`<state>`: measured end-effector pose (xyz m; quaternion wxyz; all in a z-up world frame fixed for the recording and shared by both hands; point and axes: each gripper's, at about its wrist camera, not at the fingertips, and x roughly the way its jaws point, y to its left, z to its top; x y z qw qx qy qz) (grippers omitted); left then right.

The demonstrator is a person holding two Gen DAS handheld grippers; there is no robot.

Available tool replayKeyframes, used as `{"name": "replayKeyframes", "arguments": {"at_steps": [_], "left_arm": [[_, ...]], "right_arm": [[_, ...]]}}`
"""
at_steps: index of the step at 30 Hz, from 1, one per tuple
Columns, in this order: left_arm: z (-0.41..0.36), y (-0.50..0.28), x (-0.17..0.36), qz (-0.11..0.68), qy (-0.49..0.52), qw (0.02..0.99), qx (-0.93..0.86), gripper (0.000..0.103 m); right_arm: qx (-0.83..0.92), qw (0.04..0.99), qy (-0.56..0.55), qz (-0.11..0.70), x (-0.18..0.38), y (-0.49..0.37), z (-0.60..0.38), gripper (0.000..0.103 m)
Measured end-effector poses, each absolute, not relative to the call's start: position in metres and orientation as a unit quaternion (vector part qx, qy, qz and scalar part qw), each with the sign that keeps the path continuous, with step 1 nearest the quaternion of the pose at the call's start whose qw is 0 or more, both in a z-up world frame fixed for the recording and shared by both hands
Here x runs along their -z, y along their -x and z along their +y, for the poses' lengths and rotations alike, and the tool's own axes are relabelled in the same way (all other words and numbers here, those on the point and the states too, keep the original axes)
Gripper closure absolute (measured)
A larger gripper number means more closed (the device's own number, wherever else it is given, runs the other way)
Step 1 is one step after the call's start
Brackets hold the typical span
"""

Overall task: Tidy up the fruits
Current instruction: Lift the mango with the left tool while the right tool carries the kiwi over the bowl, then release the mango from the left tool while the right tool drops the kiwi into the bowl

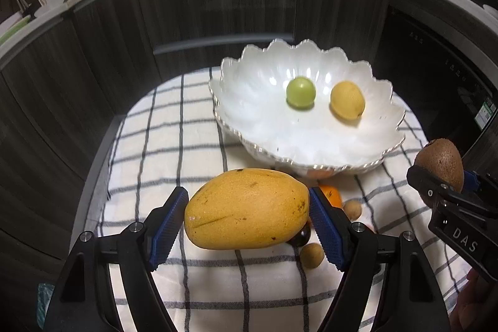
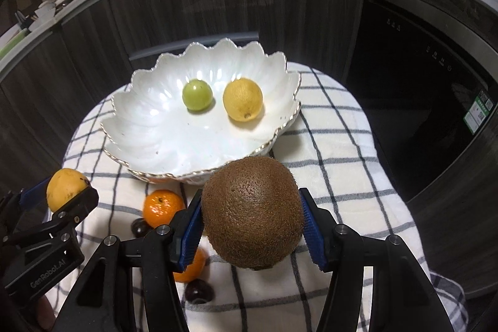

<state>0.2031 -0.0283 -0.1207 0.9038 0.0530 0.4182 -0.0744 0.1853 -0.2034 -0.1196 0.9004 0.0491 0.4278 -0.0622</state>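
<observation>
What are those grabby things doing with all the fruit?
A person holds a grabber in each hand and is sorting fruit. The left gripper is clamped on a yellow mango, and the right gripper is clamped on a fuzzy brown kiwi. Both are held above the checked cloth. The white scalloped bowl already has a green fruit and a lemon inside. An orange and some small dark fruits wait on the cloth.

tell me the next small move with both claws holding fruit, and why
Probably carry the left claw forward over the white bowl and let the mango down into its bare near side. The right claw holds the kiwi; the green fruit and lemon sit toward the far side.
</observation>
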Motion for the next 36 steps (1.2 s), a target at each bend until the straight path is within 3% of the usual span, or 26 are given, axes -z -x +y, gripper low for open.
{"name": "replayKeyframes", "arguments": {"at_steps": [17, 36], "left_arm": [[-0.044, -0.243, 0.079, 0.387, -0.064, 0.914, 0.101, 0.026], [-0.053, -0.308, 0.117, 0.415, -0.061, 0.901, 0.113, 0.026]], "right_arm": [[0.04, 0.917, -0.035, 0.396, 0.081, -0.219, -0.201, 0.045], [0.019, 0.897, -0.035, 0.44, 0.117, -0.286, -0.201, 0.045]]}}
